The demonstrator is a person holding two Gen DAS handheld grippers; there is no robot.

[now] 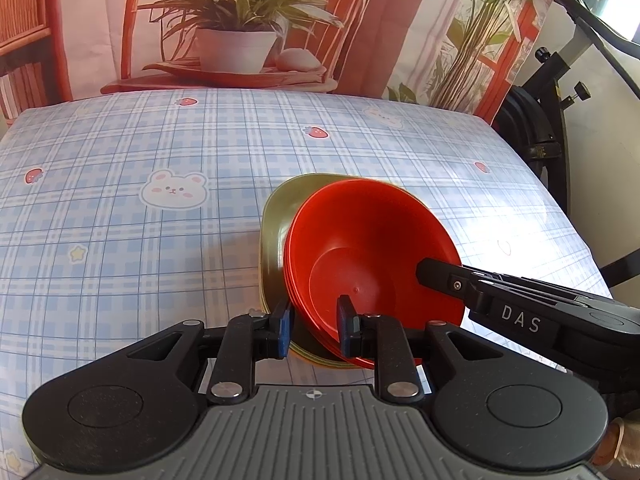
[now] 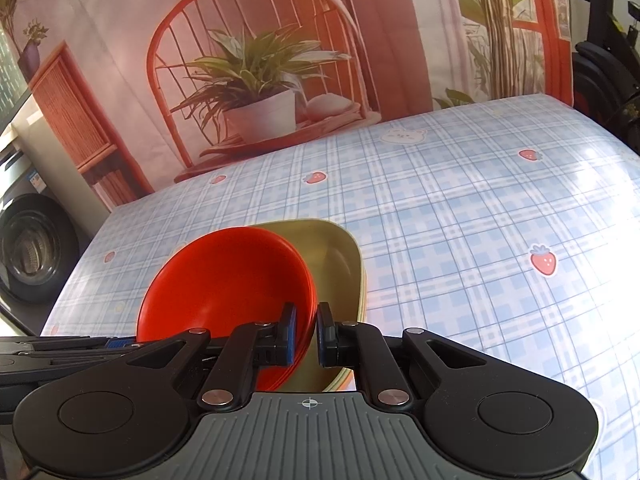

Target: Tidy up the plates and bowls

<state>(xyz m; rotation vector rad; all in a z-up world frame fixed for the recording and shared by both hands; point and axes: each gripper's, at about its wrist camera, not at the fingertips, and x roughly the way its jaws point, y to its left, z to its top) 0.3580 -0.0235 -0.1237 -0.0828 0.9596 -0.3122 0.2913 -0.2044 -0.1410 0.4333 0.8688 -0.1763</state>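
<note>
With both the left gripper [image 1: 312,322] and the right gripper [image 2: 306,330] clamped on opposite rims of the stacked glossy red plastic bowls [image 1: 372,256] nested in olive-green square plastic plates [image 1: 280,216] on the plaid-covered desk [image 1: 140,240], the hands should probably lift evenly, keeping the stack level.

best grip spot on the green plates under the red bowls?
Take the green plates by the raised rim on the side the red bowls leave bare, to the right in the right wrist view. The bowls sit off-centre, so that edge is exposed, thin enough to pinch. Both the left gripper and the right gripper already clamp the bowls' rims.
</note>
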